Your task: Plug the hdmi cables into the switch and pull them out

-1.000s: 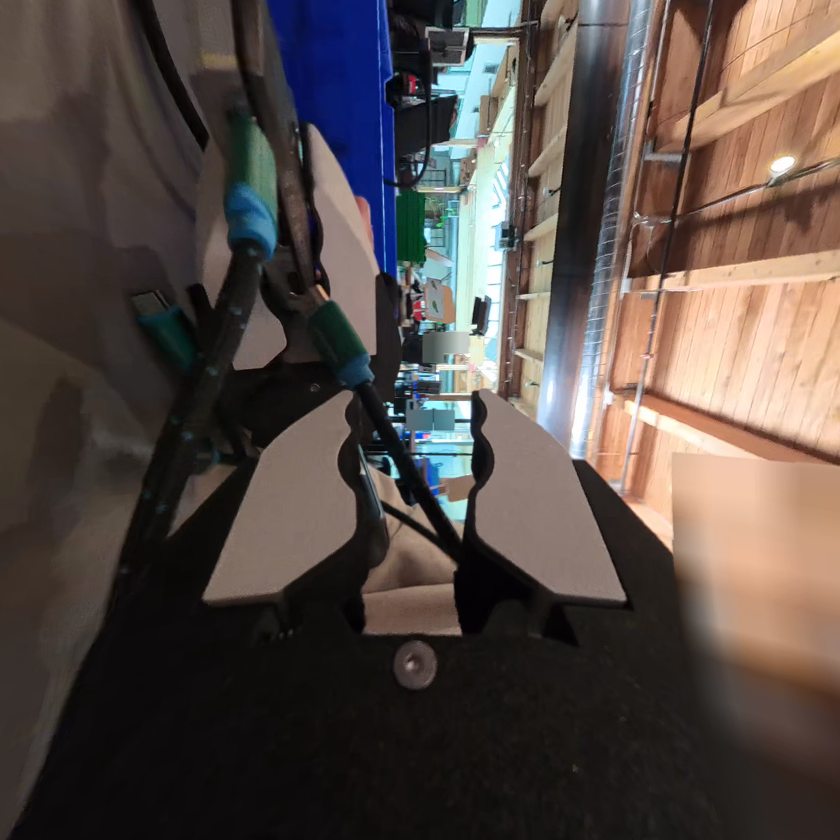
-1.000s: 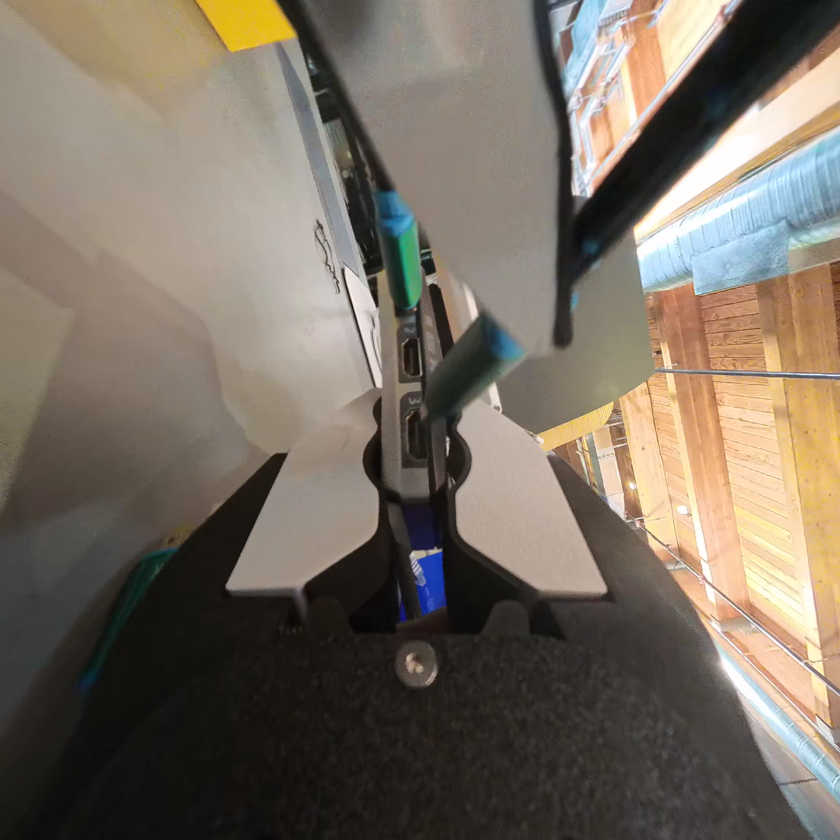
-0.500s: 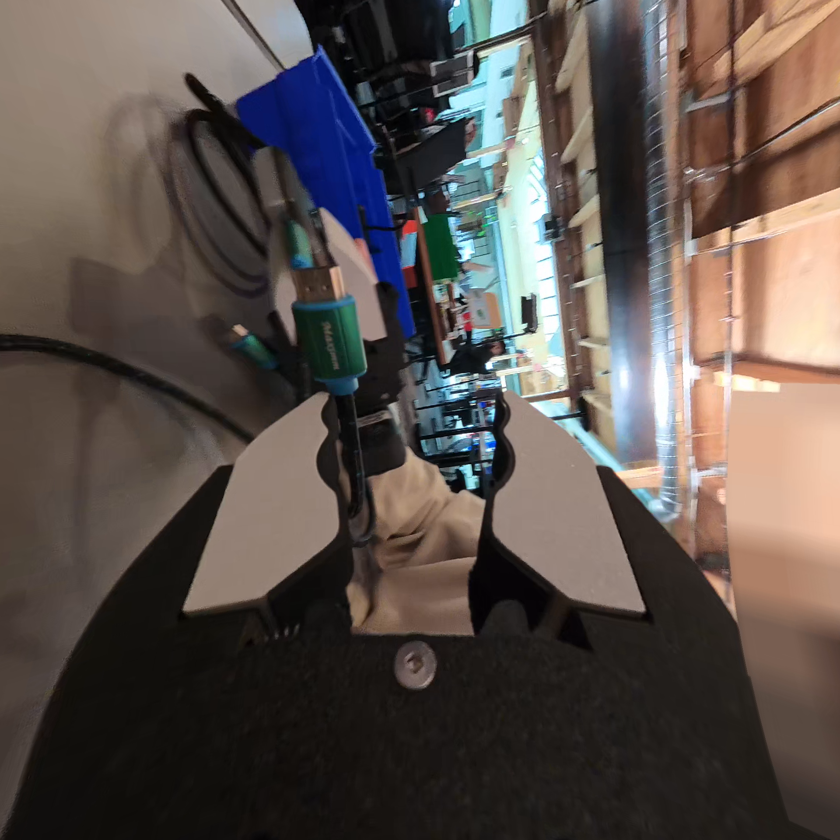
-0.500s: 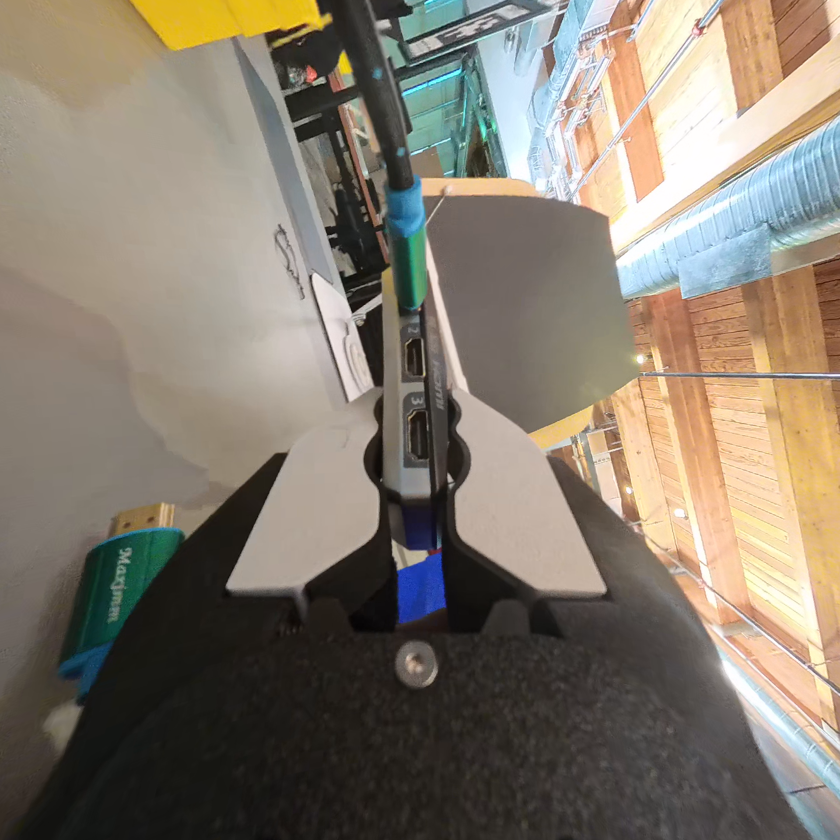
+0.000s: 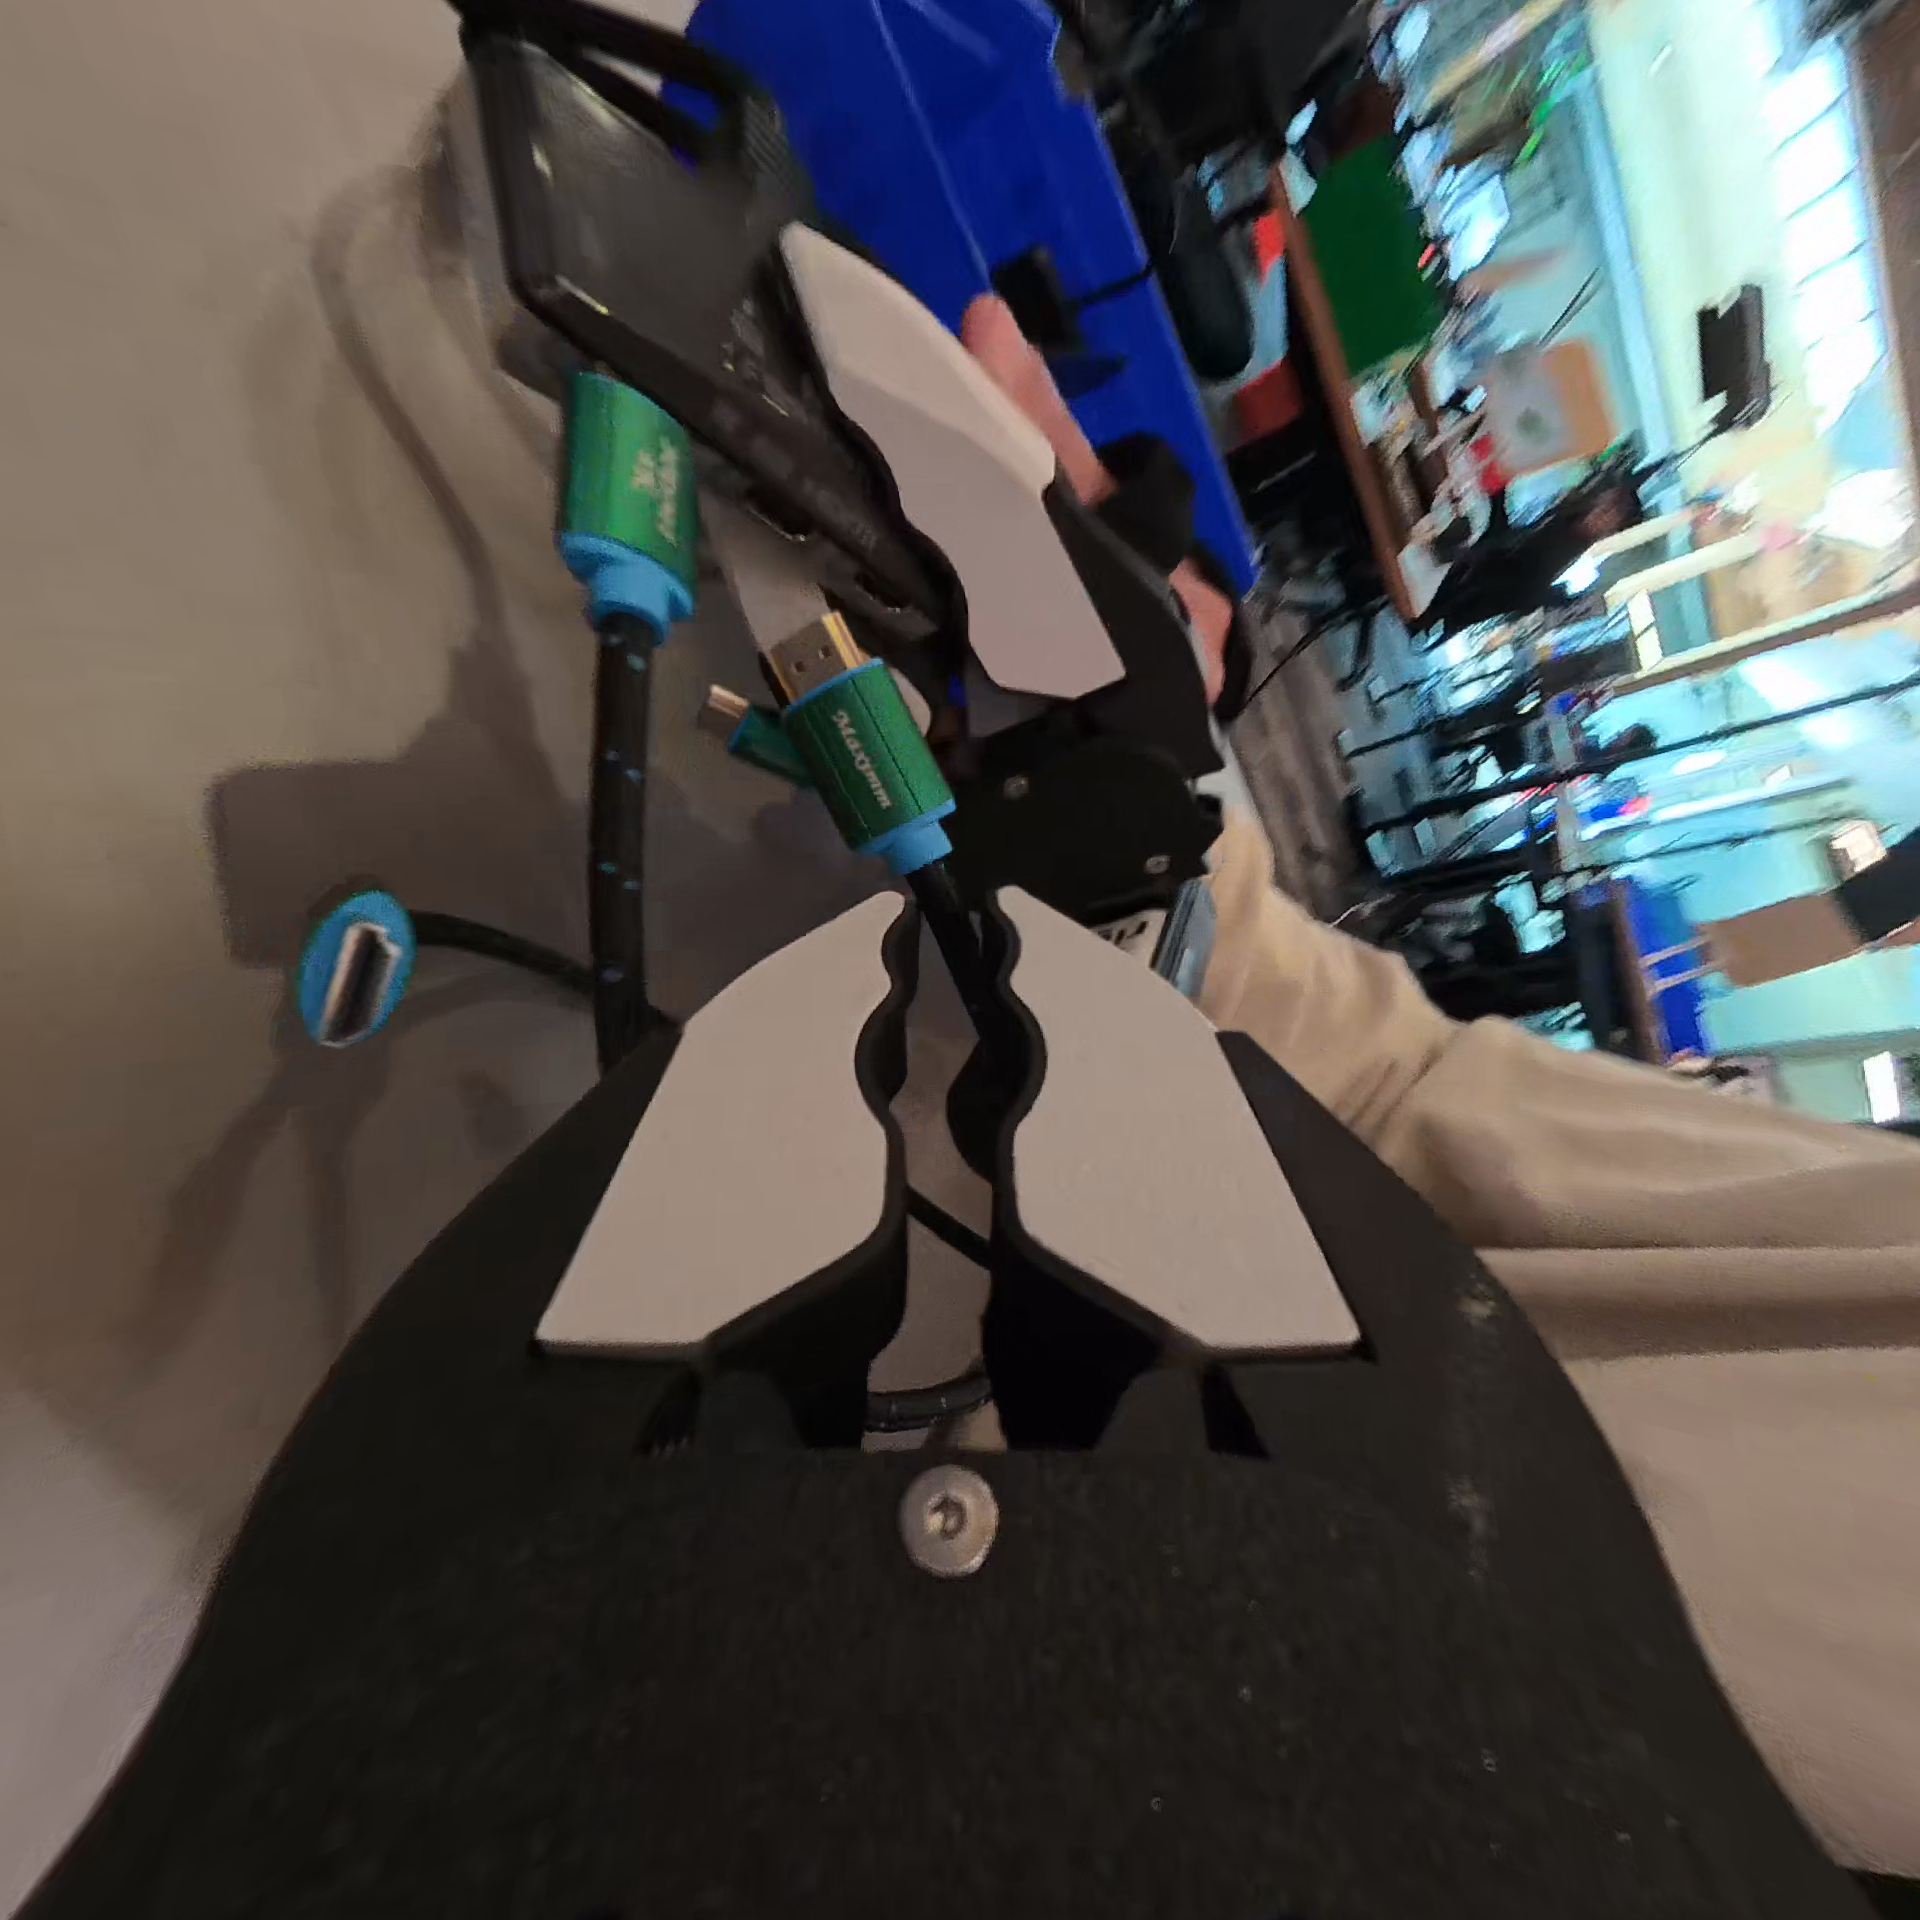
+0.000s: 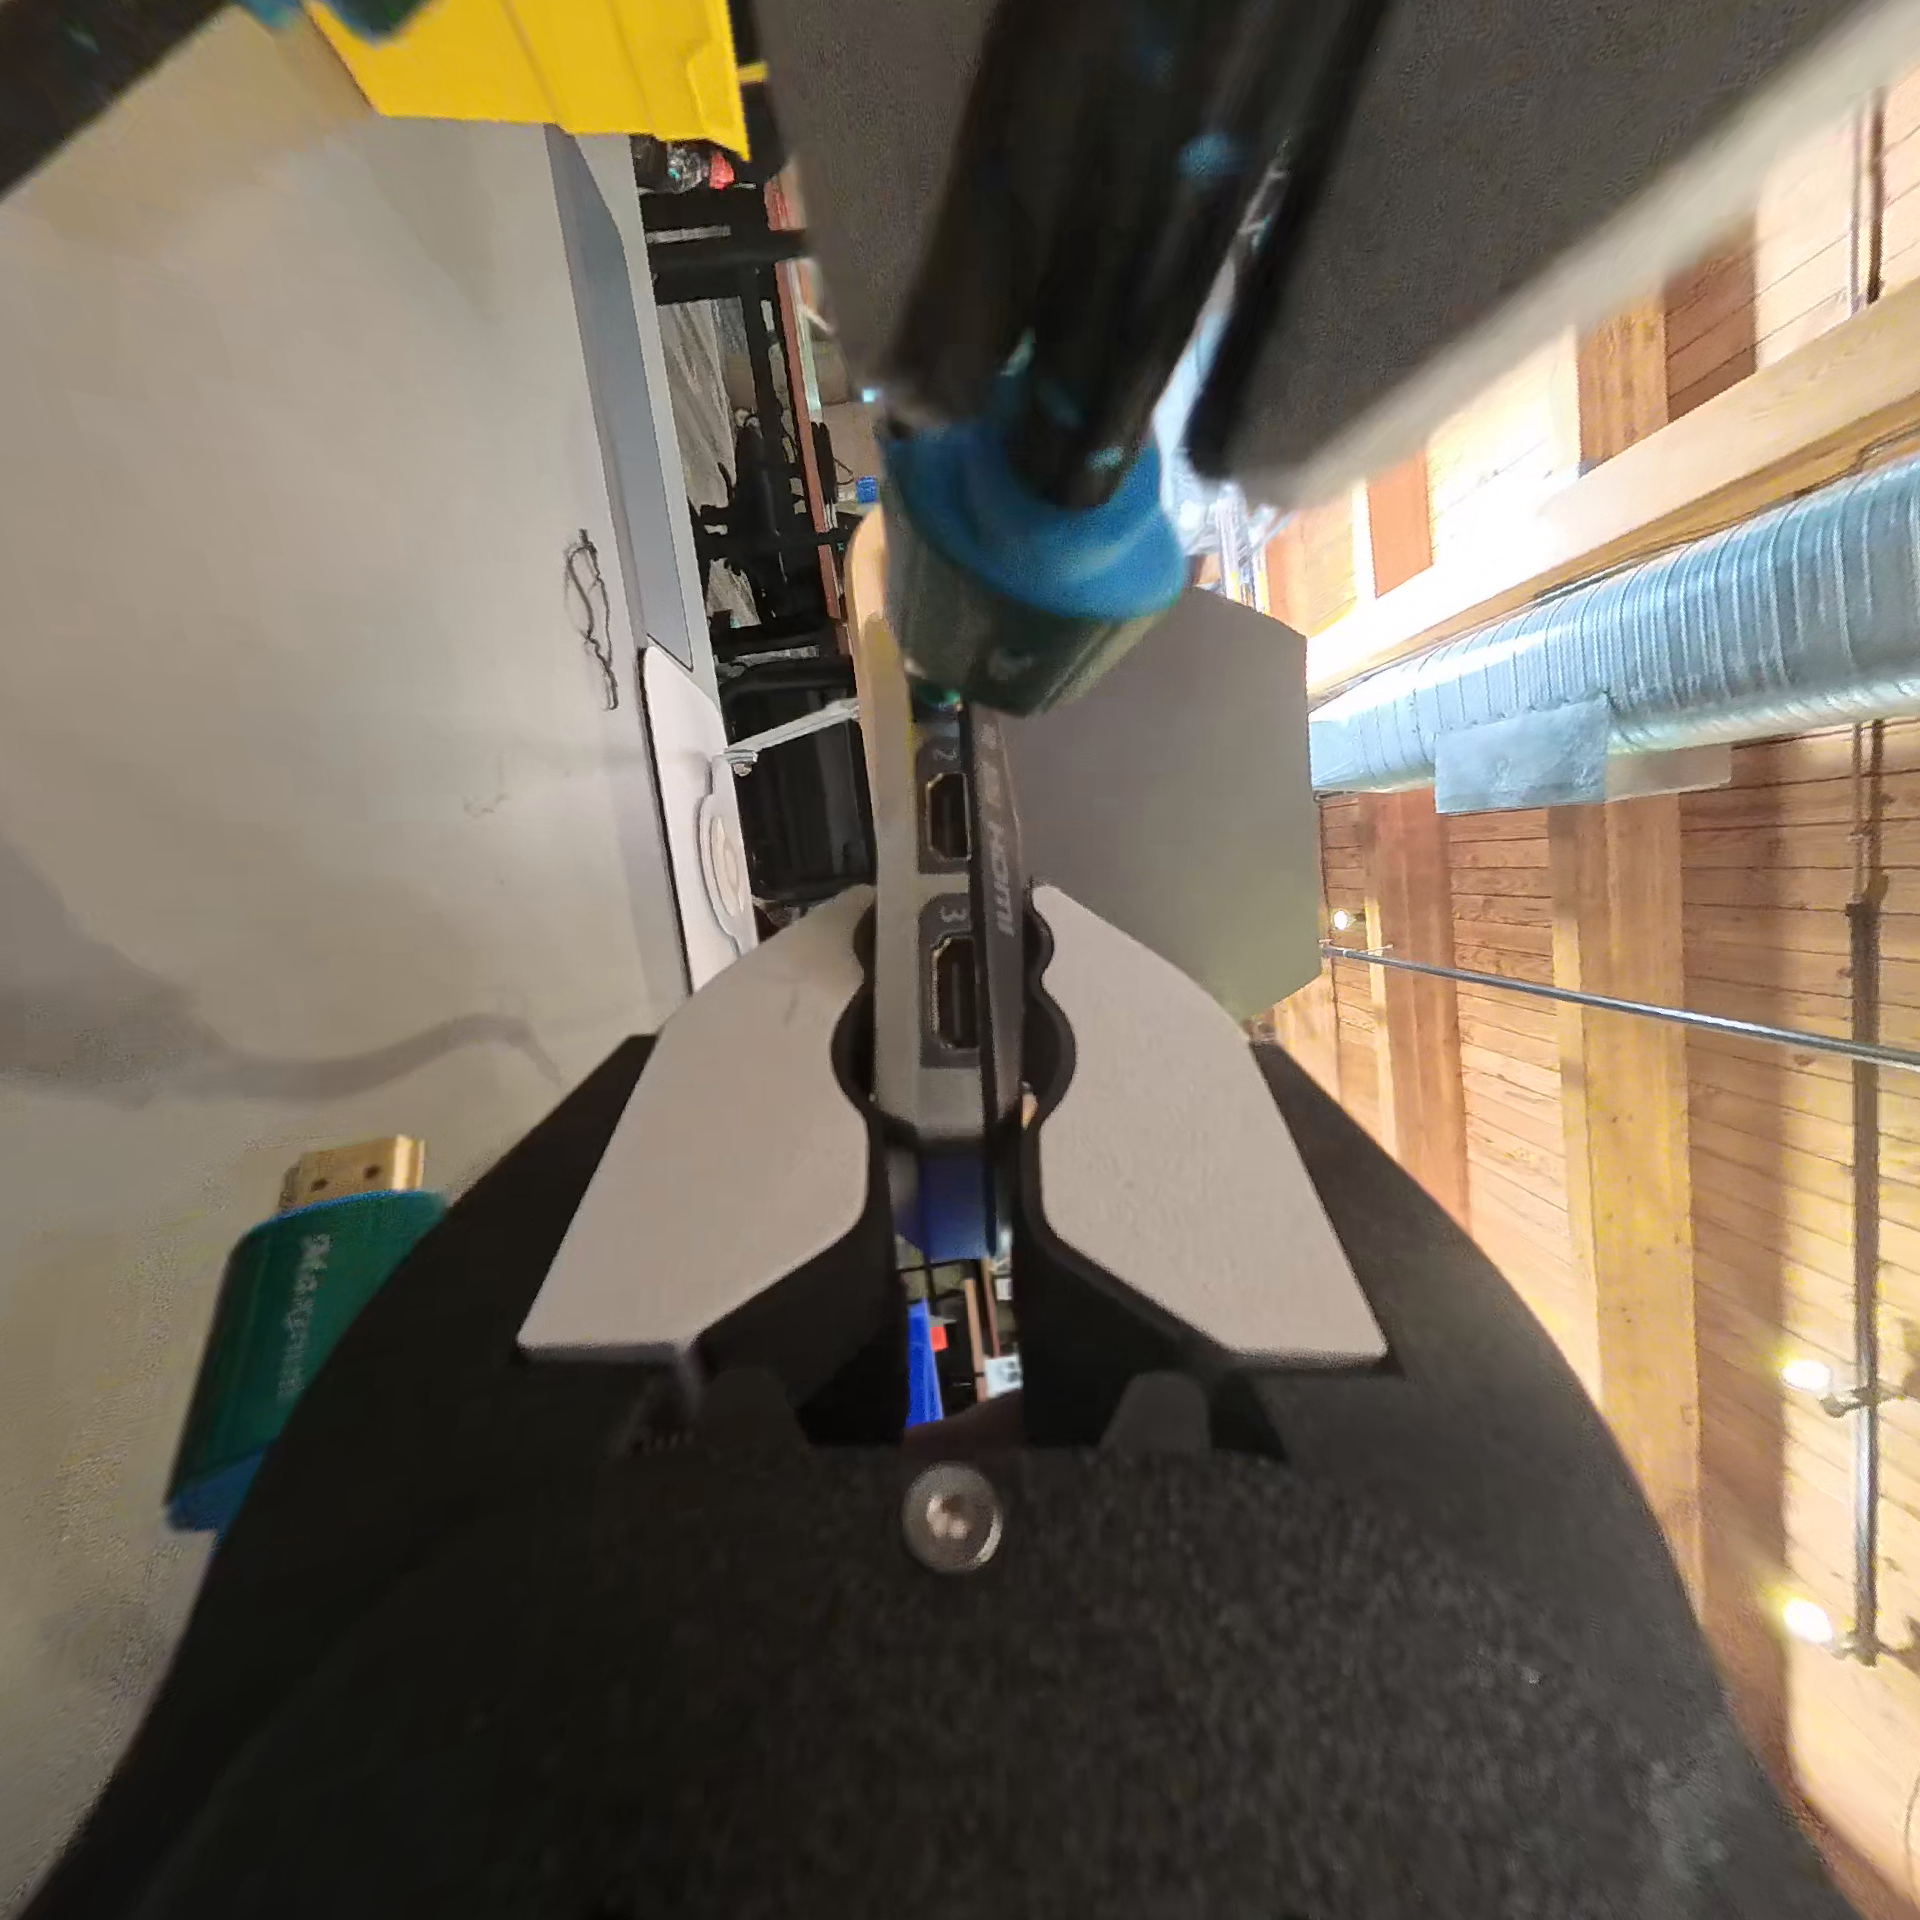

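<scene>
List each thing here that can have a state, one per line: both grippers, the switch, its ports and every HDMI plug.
left gripper: shut on the black cable just behind its plug
held HDMI plug: unplugged, gold tip aimed at the switch
HDMI switch: clamped edge-on in the right gripper
right gripper: shut on the switch
two near ports: empty
far plug: seated in the switch
loose HDMI plug: unplugged, lying on the table

Dark switch (image 6: 940,997) held on edge, two ports empty, green braided hdmi cable (image 5: 868,769) unplugged beside it
</scene>
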Action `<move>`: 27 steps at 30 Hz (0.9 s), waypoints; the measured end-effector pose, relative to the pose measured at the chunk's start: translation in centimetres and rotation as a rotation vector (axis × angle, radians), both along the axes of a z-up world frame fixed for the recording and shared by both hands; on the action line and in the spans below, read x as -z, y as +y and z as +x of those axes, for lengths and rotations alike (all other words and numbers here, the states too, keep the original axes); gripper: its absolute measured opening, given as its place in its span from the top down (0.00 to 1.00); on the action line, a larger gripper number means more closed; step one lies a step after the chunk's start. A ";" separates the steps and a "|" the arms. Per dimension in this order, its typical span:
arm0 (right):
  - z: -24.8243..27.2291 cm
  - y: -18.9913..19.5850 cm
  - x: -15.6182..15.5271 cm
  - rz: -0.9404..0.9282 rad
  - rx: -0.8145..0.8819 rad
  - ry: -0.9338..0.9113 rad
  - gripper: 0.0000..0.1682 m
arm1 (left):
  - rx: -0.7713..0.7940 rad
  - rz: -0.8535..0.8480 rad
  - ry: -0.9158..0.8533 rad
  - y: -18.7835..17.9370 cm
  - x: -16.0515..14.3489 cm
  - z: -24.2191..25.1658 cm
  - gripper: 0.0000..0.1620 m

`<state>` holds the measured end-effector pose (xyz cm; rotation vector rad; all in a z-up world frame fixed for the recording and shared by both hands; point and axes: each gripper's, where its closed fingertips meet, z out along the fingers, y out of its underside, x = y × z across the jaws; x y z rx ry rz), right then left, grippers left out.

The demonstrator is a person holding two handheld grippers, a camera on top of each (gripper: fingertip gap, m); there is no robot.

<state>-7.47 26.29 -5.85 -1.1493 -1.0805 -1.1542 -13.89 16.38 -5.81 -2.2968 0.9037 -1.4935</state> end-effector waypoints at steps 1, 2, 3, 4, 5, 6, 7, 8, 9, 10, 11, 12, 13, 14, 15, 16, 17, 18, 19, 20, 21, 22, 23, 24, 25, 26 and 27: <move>0.0 -0.1 0.0 -0.001 -0.003 -0.011 0.87 | 0.001 0.042 0.016 0.0 -0.1 0.0 0.88; -0.1 -0.2 0.1 -0.004 -0.009 -0.016 0.87 | -0.011 0.092 0.023 0.3 -0.5 0.0 0.84; -0.1 -0.3 0.1 0.000 -0.017 -0.023 0.87 | -0.020 0.144 0.035 0.7 -0.8 -0.2 0.82; -0.1 -0.4 0.1 0.005 -0.020 -0.030 0.87 | -0.023 0.188 0.050 1.1 -1.1 -0.5 0.75; 0.0 -0.4 0.2 0.000 -0.020 -0.036 0.87 | -0.019 0.220 0.062 1.5 -1.4 -0.7 0.66; 0.1 -0.3 0.3 -0.007 -0.019 -0.031 0.87 | -0.003 0.235 0.069 1.7 -1.6 -0.9 0.58; 0.1 -0.3 0.3 -0.016 -0.020 -0.009 0.87 | 0.020 0.237 0.076 1.8 -1.7 -1.2 0.57; 0.1 -0.3 0.2 -0.022 -0.023 0.016 0.87 | 0.040 0.235 0.080 1.9 -1.7 -1.4 0.60; 0.0 -0.3 0.0 -0.021 -0.024 0.015 0.87 | 0.041 0.235 0.077 2.3 -1.8 -1.7 0.62; 0.2 -0.2 -0.4 -0.016 -0.012 0.024 0.87 | 0.032 0.236 0.070 2.8 -2.2 -1.9 0.64; 0.4 0.0 -0.9 -0.032 0.005 0.070 0.87 | 0.038 0.248 0.056 3.0 -2.7 -2.1 0.64; 0.6 0.4 -1.1 -0.074 0.029 0.096 0.87 | 0.062 0.282 0.045 2.9 -3.3 -2.2 0.63; 0.9 0.8 -1.1 -0.122 0.062 0.074 0.87 | 0.093 0.340 0.027 2.6 -4.2 -2.2 0.60; 1.2 1.3 -1.0 -0.170 0.107 0.040 0.87 | 0.129 0.393 -0.008 2.1 -5.4 -2.1 0.64; 1.2 1.6 -1.5 -0.174 0.111 0.025 0.87 | 0.151 0.416 -0.051 1.5 -6.7 -2.0 0.65; 1.0 1.8 -2.3 -0.160 0.088 0.039 0.87 | 0.151 0.410 -0.094 1.4 -8.1 -2.1 0.65; 1.0 2.1 -2.7 -0.171 0.076 0.067 0.87 | 0.136 0.387 -0.140 1.4 -9.4 -2.4 0.64; 1.2 2.3 -3.1 -0.185 0.074 0.097 0.87 | 0.118 0.360 -0.194 1.6 -10.7 -2.9 0.64; 1.4 2.3 -4.0 -0.171 0.060 0.133 0.87 | 0.095 0.338 -0.256 1.9 -12.0 -3.7 0.63; 1.4 2.1 -4.9 -0.155 0.031 0.173 0.87 | 0.066 0.325 -0.314 2.3 -13.2 -4.5 0.63; 1.1 1.7 -5.5 -0.164 -0.017 0.220 0.87 | 0.036 0.325 -0.357 2.8 -13.9 -5.5 0.63; 0.4 1.1 -6.1 -0.190 -0.090 0.267 0.87 | 0.011 0.341 -0.380 3.5 -14.3 -6.5 0.63; -0.5 0.2 -6.5 -0.224 -0.189 0.322 0.87 | -0.003 0.380 -0.380 4.1 -14.3 -7.4 0.64; -1.5 -0.8 -7.1 -0.247 -0.289 0.380 0.87 | 0.005 0.449 -0.358 4.7 -13.9 -8.0 0.63; -2.4 -1.8 -7.5 -0.280 -0.379 0.417 0.87 | 0.044 0.558 -0.308 5.1 -13.0 -8.2 0.64; -3.1 -2.6 -7.6 -0.317 -0.448 0.435 0.87 | 0.098 0.695 -0.236 5.4 -11.7 -8.1 0.64; -3.7 -3.1 -7.6 -0.355 -0.490 0.459 0.87 | 0.148 0.822 -0.174 5.7 -10.7 -7.7 0.64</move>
